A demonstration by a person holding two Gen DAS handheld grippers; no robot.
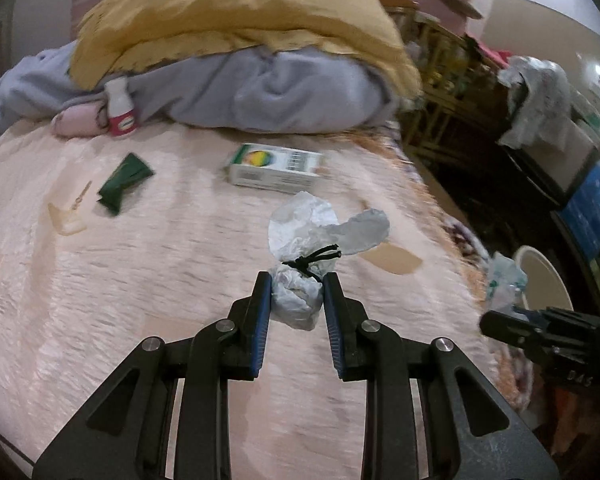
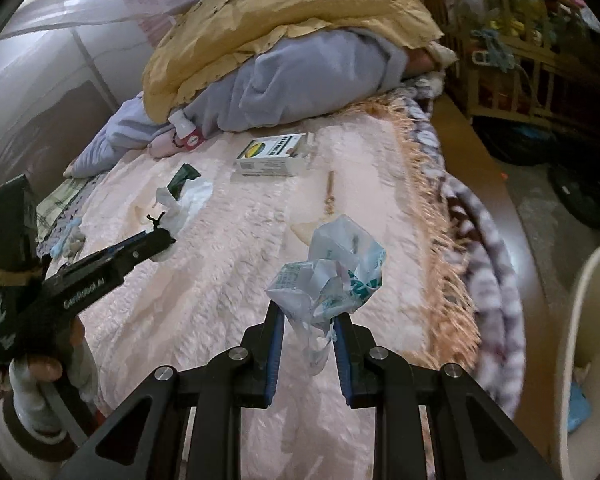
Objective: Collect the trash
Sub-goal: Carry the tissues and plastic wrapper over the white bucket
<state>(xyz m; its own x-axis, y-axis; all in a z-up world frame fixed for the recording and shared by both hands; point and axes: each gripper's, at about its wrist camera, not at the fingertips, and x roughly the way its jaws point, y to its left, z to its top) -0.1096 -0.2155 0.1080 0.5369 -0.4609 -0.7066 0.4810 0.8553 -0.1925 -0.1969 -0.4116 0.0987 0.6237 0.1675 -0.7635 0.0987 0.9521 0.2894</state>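
My left gripper (image 1: pixel 296 284) is shut on a white knotted plastic bag (image 1: pixel 300 300) tied with a black string, over the pink bedspread (image 1: pixel 140 280). It also shows in the right wrist view (image 2: pixel 162 240) with the bag (image 2: pixel 180 204). My right gripper (image 2: pixel 306 312) is shut on a crumpled white and teal wrapper (image 2: pixel 328 276), held above the bed's right side; it shows in the left wrist view (image 1: pixel 500 284). A cream bin (image 2: pixel 580 340) stands on the floor at the right and shows in the left wrist view (image 1: pixel 544 276).
On the bed lie a white carton (image 1: pixel 276 168), a green packet (image 1: pixel 124 184), a small white bottle (image 1: pixel 120 108), a tan scrap (image 1: pixel 66 216) and another tan scrap (image 1: pixel 392 260). Yellow and grey bedding (image 1: pixel 240 60) is piled at the back. Wooden shelving (image 2: pixel 512 40) stands at the right.
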